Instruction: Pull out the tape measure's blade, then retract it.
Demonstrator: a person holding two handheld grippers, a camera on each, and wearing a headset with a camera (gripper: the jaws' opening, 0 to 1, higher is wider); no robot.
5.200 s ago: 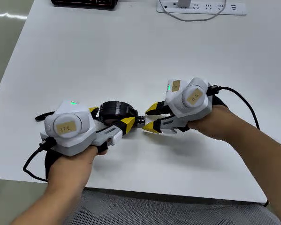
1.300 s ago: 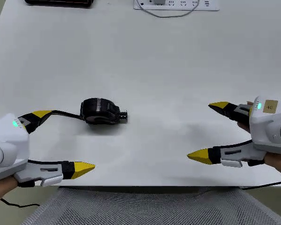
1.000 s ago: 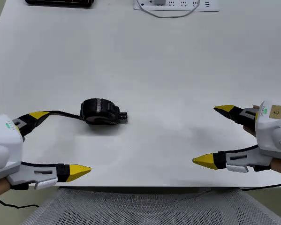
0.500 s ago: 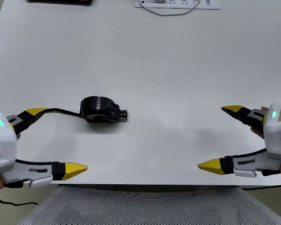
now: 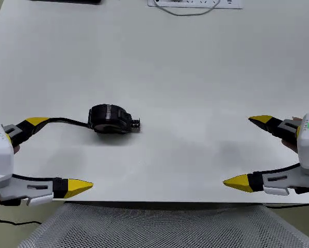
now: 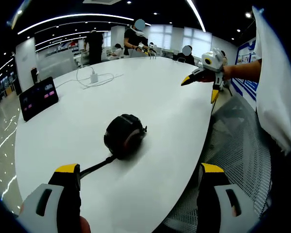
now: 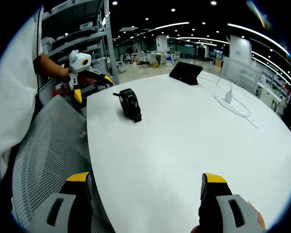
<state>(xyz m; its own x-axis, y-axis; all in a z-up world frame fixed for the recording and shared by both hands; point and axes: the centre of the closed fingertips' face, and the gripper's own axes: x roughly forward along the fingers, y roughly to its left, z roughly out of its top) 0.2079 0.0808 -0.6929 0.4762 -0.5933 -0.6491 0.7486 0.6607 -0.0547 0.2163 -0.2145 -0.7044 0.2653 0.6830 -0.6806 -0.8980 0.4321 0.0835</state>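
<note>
The left gripper (image 5: 61, 152) hovers at the near left edge of the white table (image 5: 195, 77), jaws spread wide and holding nothing. Its far yellow fingertip lies over the tabletop and the near one sits at the table's front edge. The right gripper (image 5: 240, 150) mirrors it at the near right edge, also wide open and empty, with one yellow tip over the table and the other at the front edge. The two grippers are well apart and point inward toward each other.

The black tape measure (image 5: 110, 119) rests on the table left of centre, nearer to the left gripper and well apart from the right one. Neither gripper touches its case. The blade is wound in, with just the small end hook (image 5: 136, 124) showing at the mouth of the case on the side facing the right gripper. A thin black wrist strap (image 5: 66, 122) trails from the other side of the case across the table, and its end reaches the far fingertip of the left gripper. Whether strap and tip touch cannot be told. In the left gripper view the tape measure sits ahead between the two jaws.

At the far edge of the table lie a white power strip (image 5: 195, 3) with a white cable (image 5: 182, 11) looping from it, and a dark flat screen (image 6: 38, 96). Below the near edge is the grey mesh seat (image 5: 159, 225) of a chair.
</note>
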